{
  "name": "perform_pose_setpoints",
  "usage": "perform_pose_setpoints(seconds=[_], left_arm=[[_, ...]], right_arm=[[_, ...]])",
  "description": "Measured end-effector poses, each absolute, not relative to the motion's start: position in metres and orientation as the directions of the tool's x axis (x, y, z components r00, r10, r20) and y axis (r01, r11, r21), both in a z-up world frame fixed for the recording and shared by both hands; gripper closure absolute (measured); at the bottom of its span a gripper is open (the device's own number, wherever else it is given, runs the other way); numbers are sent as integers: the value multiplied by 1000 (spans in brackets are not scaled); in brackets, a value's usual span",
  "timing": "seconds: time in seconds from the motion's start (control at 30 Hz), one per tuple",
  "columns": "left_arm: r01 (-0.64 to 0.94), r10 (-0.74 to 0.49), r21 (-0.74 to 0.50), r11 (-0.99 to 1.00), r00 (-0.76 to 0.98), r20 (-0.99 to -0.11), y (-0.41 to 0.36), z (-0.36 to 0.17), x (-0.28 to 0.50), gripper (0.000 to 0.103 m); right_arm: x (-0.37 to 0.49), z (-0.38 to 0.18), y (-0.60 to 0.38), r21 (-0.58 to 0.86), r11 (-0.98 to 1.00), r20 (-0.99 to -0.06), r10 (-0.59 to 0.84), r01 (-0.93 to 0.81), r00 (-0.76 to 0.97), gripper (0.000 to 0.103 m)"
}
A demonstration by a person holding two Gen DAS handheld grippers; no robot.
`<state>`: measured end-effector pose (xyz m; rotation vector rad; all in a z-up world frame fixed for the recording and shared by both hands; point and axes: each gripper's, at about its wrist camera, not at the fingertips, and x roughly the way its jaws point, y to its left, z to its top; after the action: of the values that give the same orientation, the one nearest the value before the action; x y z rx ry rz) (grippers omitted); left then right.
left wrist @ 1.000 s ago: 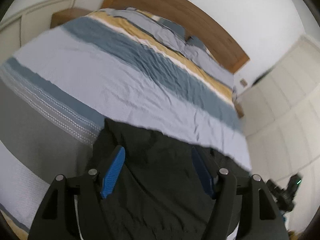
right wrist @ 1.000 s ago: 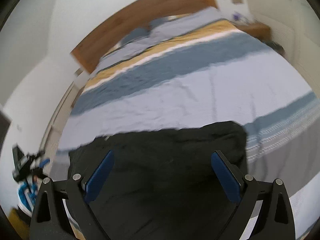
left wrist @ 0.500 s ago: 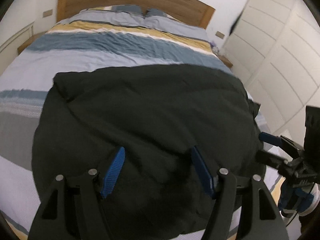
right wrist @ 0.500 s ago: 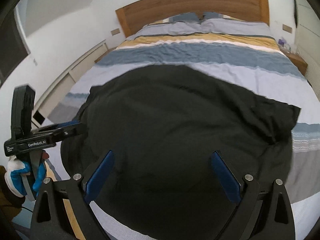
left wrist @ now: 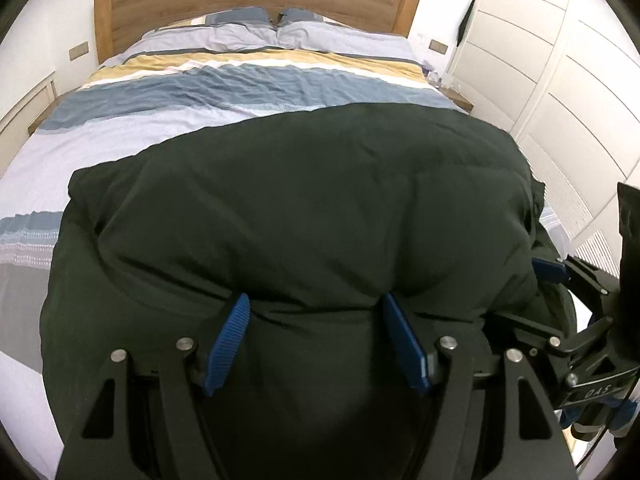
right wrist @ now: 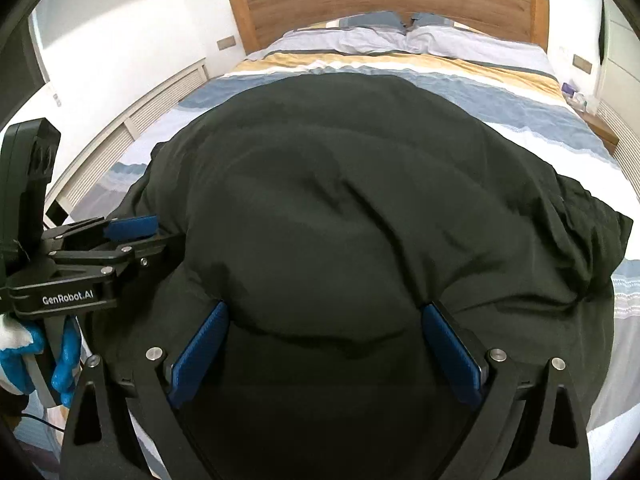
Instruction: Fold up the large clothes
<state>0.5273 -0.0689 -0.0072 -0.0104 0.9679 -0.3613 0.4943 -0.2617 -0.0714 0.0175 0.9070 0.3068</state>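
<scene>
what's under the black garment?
The black garment lies on the striped duvet, which shows around it on the far side, left and right. Whatever sits directly beneath is covered. Both grippers, left and right, are open above its near edge.

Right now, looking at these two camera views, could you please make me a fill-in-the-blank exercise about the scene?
1. The dark garment lies spread on the striped ____.
2. The fingers of the left gripper carry pads of ____ colour.
3. The jaws of the right gripper stand ____, gripping nothing.
4. The headboard is made of ____.

Missing words: bed; blue; open; wood
</scene>
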Motion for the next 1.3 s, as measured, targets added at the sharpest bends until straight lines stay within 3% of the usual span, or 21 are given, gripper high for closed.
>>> perform_pose_setpoints(seconds=[0.43, 0.87, 1.3], left_arm=[[301, -270, -126, 945, 502, -822, -82, -21, 562, 31], [281, -204, -86, 956, 427, -881, -102, -37, 649, 28], [234, -170, -91, 968, 344, -923, -112, -73, 724, 17]], right_arm=[[523, -84, -264, 162, 961, -777, 264, -225, 571, 6], [596, -99, -276, 181, 973, -819, 228, -139, 526, 6], [669, -122, -290, 155, 984, -867, 177, -85, 465, 3]])
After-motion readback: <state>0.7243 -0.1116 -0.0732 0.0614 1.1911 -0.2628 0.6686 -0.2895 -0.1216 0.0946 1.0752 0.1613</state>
